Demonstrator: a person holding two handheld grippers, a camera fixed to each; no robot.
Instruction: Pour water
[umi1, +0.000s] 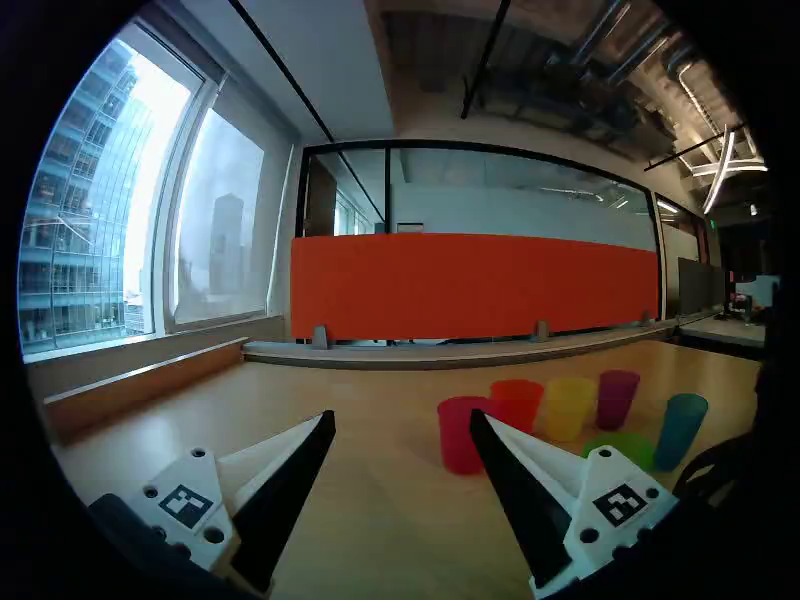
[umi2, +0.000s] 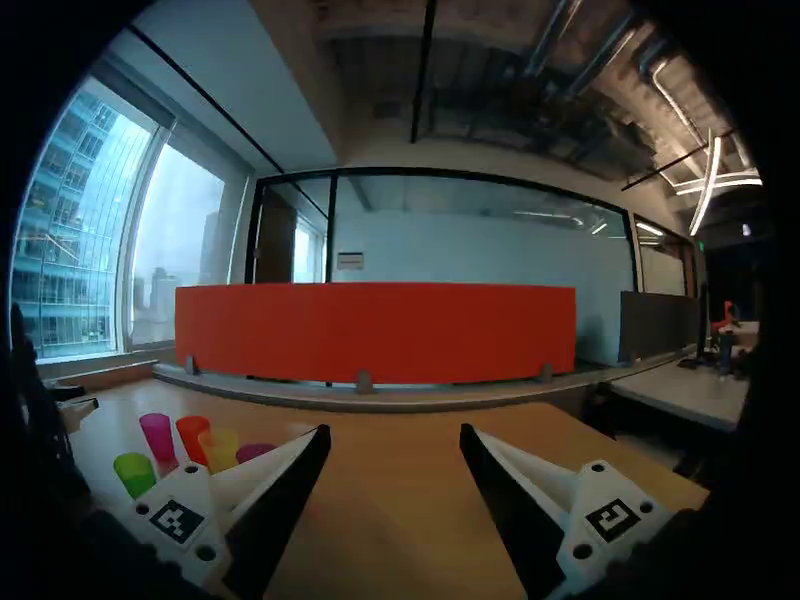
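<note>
Several coloured plastic cups stand grouped on the wooden table (umi1: 380, 520). In the left gripper view they sit right of centre: a pink cup (umi1: 458, 435) nearest, then red (umi1: 517, 398), yellow (umi1: 567, 405), purple (umi1: 617, 397), teal (umi1: 682, 428) and a green cup (umi1: 622, 447) partly behind my right finger. My left gripper (umi1: 400, 415) is open with nothing between its fingers, short of the pink cup. In the right gripper view the cups lie low on the left: green (umi2: 133, 472), pink (umi2: 157, 435), orange (umi2: 192, 436), yellow (umi2: 218, 448). My right gripper (umi2: 395, 430) is open and holds nothing.
An orange divider panel (umi1: 470, 285) runs along the table's far edge, with a glass wall behind it. Large windows (umi1: 100, 230) line the left side. Another desk (umi2: 680, 385) stands to the right. A dark shape (umi2: 30, 400) sits at the left edge of the right gripper view.
</note>
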